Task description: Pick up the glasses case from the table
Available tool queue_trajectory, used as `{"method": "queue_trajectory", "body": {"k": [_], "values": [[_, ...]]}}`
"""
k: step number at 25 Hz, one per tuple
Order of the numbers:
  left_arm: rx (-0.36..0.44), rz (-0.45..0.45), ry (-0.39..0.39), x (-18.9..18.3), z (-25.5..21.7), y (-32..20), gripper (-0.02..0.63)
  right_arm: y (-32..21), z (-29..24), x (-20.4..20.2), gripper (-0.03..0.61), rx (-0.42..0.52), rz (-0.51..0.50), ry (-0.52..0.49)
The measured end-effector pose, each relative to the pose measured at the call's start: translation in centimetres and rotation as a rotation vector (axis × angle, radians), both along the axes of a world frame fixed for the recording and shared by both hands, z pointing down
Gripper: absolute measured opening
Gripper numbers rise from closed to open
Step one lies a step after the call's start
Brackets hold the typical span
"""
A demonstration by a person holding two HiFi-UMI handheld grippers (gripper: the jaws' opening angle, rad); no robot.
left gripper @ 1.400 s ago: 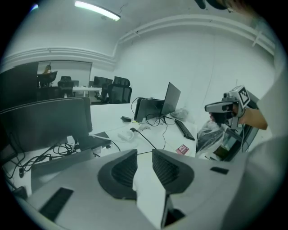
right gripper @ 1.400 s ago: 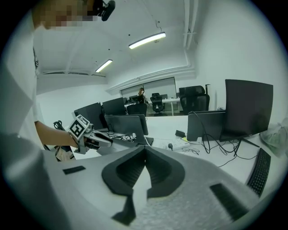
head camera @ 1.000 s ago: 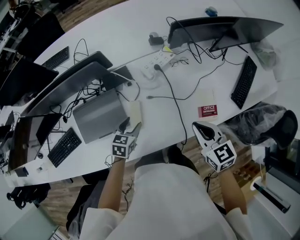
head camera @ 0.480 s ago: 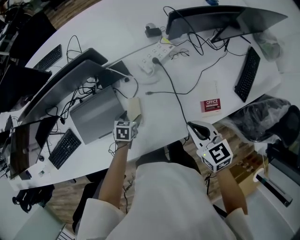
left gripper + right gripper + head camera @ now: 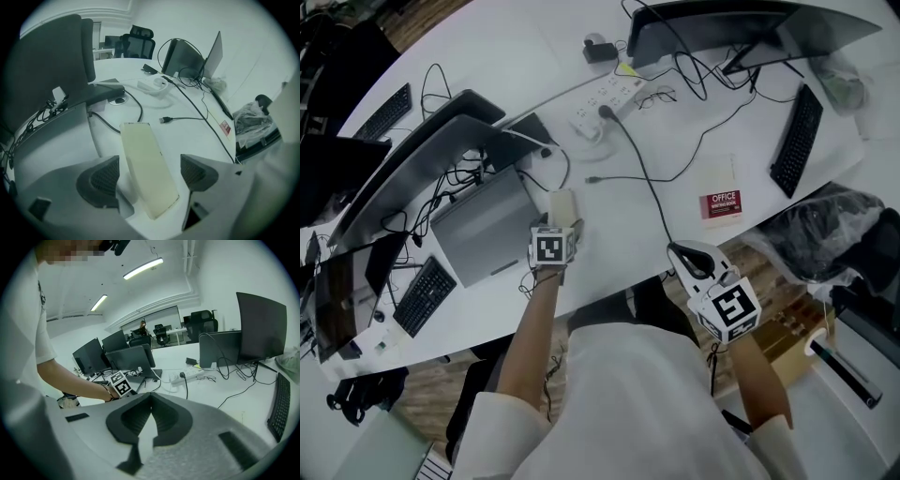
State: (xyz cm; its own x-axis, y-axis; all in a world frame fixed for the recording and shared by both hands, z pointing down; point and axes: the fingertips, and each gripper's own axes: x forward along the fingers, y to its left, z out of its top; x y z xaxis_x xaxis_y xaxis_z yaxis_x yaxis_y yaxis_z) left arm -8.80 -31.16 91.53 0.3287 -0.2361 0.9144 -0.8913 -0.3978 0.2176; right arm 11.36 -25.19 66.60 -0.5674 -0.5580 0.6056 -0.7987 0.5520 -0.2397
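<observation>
The left gripper (image 5: 152, 176) has just been opening its jaws. They stand wide, and the ribbed black pads (image 5: 104, 180) flank the glasses case (image 5: 140, 152) without touching it. The case is a smooth, cream oblong with rounded corners, lying flat on the white table (image 5: 525, 56).

A closed grey laptop (image 5: 478, 230) sits just left of the case, a black cable (image 5: 133, 101) curves beyond its far end, and a loose USB plug (image 5: 166, 120) lies to its right. A red card (image 5: 719, 204) is well apart.

In the head view the marker cube (image 5: 553, 248) hides the case's near end, which the left gripper view shows whole. The right gripper (image 5: 151, 399), held off the table edge, is closed tip to tip on nothing.
</observation>
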Motion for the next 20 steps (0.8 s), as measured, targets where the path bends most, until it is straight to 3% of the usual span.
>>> {"method": "queue_trajectory", "body": {"k": [9,20], "values": [[0.007,-0.012,-0.089,-0.2,2.6,-1.2,0.388,-0.4,0.7,0.2,0.002,-0.014,-0.003,-0.006],[-0.043,0.016,-0.190,0.0,3.9,-0.5,0.387,-0.6,0.7,0.2,0.002,-0.004,0.006,-0.012]]}}
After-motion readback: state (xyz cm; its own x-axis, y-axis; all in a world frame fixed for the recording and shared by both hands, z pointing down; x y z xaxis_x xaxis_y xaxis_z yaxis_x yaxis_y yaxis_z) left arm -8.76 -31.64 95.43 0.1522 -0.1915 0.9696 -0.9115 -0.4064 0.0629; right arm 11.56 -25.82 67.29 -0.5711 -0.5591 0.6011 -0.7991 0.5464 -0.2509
